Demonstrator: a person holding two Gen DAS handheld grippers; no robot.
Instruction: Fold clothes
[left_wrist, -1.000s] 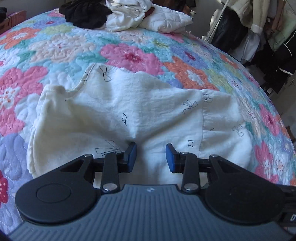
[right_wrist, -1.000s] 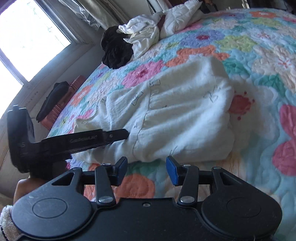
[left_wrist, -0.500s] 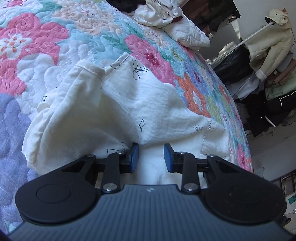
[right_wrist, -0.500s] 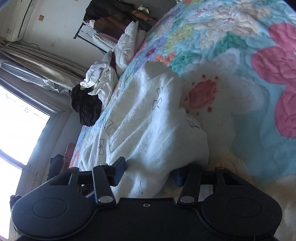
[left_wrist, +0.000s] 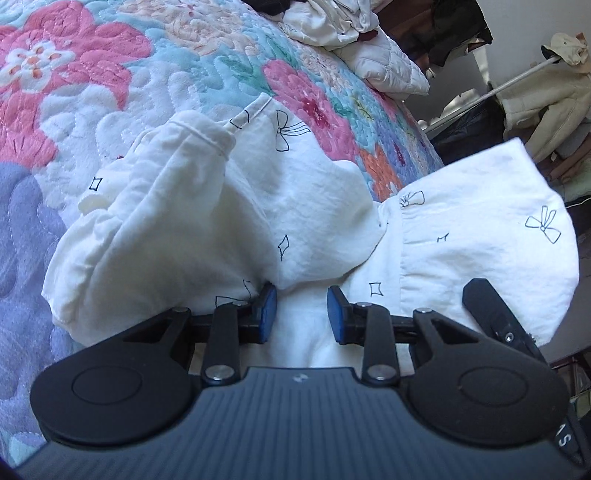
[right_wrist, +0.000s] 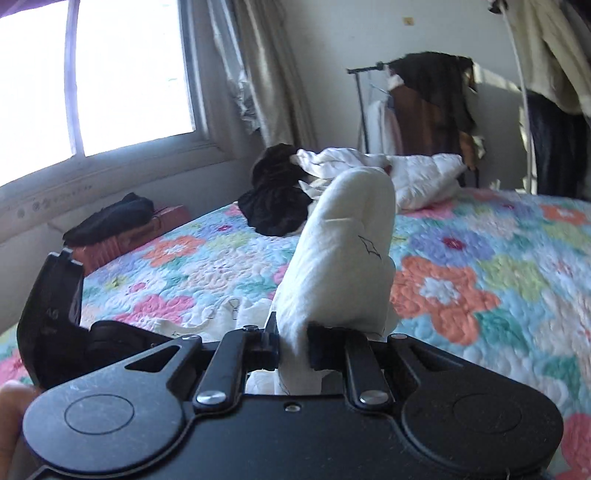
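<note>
A bedroom with a bright window (right_wrist: 96, 74) and a clothes rack (right_wrist: 424, 96) holds a bed under a flowered quilt (left_wrist: 92, 92), with a heap of unfolded clothes (right_wrist: 295, 184) at its far edge. The white garment (left_wrist: 229, 206) printed with small bows lies near the quilt's near edge. The right gripper (right_wrist: 291, 347) has just been closing and now pinches a thick fold of the garment, which stands up from its jaws above the quilt; in the left view that lifted end hangs as a raised flap at the right. The left gripper (left_wrist: 301, 314) rests low on the cloth with its blue pads (left_wrist: 267, 306) partly apart; cloth bulges between them, but whether they truly pinch it cannot be told. The step in hand looks like the first fold: one end raised, the other pinned. The next move likely calls for carrying the lifted end across toward the gathered end, laying it edge to edge, and keeping the left side anchored so the cloth does not drag.
</note>
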